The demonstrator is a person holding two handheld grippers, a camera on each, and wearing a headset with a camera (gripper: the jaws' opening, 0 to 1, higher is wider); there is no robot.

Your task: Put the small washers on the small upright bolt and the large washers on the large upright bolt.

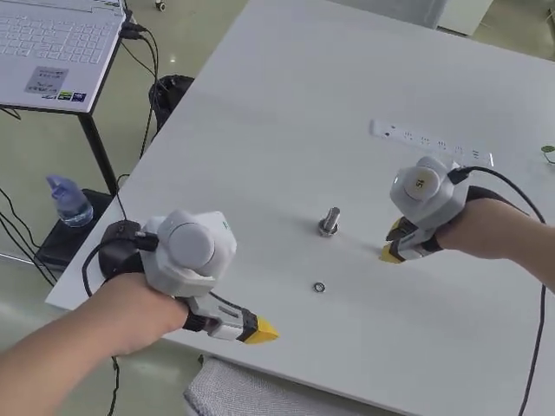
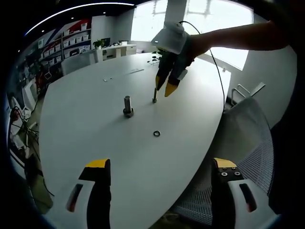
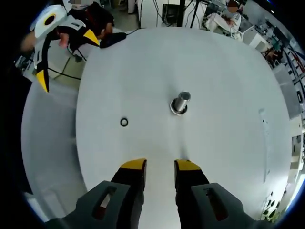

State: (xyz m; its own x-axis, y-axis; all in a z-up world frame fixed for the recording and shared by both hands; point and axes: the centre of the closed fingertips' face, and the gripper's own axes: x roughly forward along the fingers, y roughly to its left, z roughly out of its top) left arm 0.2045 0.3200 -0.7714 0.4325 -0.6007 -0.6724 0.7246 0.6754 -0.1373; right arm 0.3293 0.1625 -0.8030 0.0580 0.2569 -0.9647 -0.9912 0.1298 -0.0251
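The white table (image 1: 260, 104) carried a large bolt (image 1: 329, 222) standing upright on its top. A single washer (image 1: 319, 287) lay flat just on the near side of that bolt. A thinner small bolt (image 2: 155, 95) stood upright near the large bolt's right, and a white power strip (image 1: 431, 143) lay well beyond it, toward the right.

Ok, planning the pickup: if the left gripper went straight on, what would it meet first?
Likely the small silver ring washer lying on the white table, centred ahead of the open left gripper; its height is unclear, so it might pass over.
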